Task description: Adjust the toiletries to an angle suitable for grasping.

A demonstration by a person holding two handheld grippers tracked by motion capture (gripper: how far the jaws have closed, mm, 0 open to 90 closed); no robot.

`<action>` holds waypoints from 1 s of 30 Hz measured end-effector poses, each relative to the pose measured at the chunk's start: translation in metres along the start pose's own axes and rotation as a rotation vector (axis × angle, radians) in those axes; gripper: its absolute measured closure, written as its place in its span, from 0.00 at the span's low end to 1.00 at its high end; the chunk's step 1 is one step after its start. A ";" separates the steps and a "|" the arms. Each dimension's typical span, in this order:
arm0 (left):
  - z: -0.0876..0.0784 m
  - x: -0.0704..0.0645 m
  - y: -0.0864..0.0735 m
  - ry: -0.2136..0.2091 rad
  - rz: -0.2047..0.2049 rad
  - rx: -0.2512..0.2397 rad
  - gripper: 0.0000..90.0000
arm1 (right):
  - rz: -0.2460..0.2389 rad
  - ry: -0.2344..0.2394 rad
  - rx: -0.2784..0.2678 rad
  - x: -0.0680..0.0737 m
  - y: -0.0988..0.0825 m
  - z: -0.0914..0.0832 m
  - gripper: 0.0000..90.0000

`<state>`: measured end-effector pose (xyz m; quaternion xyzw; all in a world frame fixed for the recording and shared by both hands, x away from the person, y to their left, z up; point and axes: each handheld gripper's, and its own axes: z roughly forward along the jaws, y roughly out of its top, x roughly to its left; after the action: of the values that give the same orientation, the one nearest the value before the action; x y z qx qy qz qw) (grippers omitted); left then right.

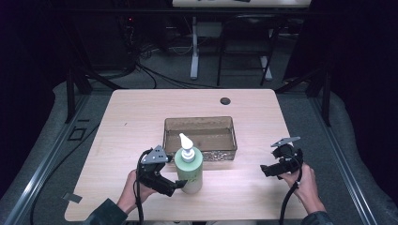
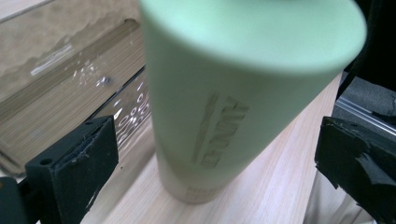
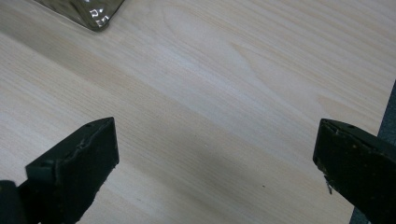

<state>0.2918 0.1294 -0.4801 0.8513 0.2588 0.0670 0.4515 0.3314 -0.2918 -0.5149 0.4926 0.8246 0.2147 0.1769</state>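
Observation:
A pale green pump bottle (image 1: 189, 167) with a white nozzle stands upright on the wooden table (image 1: 141, 112), just in front of a clear brownish tray (image 1: 199, 137). My left gripper (image 1: 177, 186) sits at the bottom's left side, low against its base. In the left gripper view the bottle (image 2: 224, 107) stands between the two wide-apart jaws and touches neither; the gripper (image 2: 217, 175) is open. My right gripper (image 1: 264, 170) hovers open over bare wood at the right, with nothing between its jaws (image 3: 217, 172).
The tray's corner (image 3: 91, 11) shows at the top left of the right gripper view. A small dark round hole (image 1: 225, 101) marks the table's far side. Beyond the table stand desk legs and cables on a grey floor. The table's right edge lies close to my right gripper.

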 end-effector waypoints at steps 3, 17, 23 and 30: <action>0.004 -0.004 0.004 -0.002 0.011 -0.017 0.00 | -0.002 0.001 -0.002 0.000 0.000 0.000 0.00; 0.013 -0.008 0.014 0.028 0.000 -0.117 0.00 | -0.011 -0.006 0.002 0.001 0.000 0.001 0.00; 0.020 -0.010 0.017 0.034 -0.004 -0.128 0.00 | -0.009 -0.008 0.004 0.000 0.000 0.000 0.00; 0.022 -0.010 0.017 0.041 0.004 -0.130 0.11 | -0.010 -0.011 0.006 0.000 0.000 0.000 0.00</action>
<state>0.2972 0.1003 -0.4784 0.8190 0.2615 0.1019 0.5004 0.3310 -0.2918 -0.5148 0.4904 0.8265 0.2087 0.1811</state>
